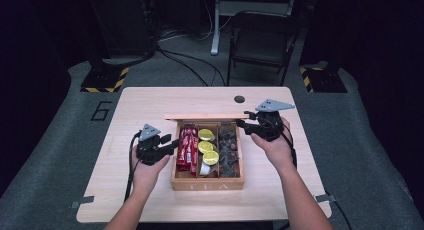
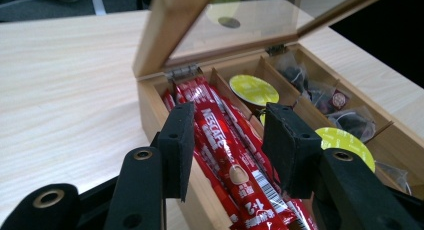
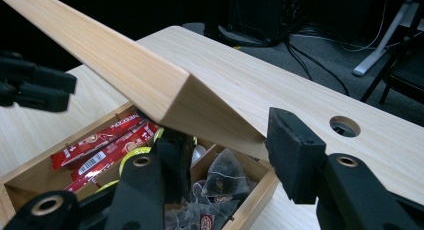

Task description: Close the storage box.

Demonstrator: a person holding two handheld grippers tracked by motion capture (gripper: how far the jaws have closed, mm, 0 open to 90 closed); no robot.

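A wooden tea box (image 1: 207, 185) stands mid-table with its lid (image 1: 200, 117) raised and leaning over it. Its left compartment holds red Nescafe sachets (image 2: 225, 145), the middle one yellow capsules (image 1: 207, 146), the right one dark tea bags (image 1: 229, 150). My left gripper (image 1: 172, 142) hovers at the box's left side. Its jaws stand open just above the sachets (image 1: 187, 147), one pad on each side, not pressing. My right gripper (image 1: 243, 118) is at the lid's right corner. One jaw sits under the lid (image 3: 150, 80) and the other against its outer edge, holding it up.
The light wooden table (image 1: 145, 105) has a round cable hole (image 1: 239, 98) behind the box. A folding chair (image 1: 262, 37) and two stands with yellow-black striped bases (image 1: 102, 80) are on the floor beyond the far edge. Cables trail from both grippers.
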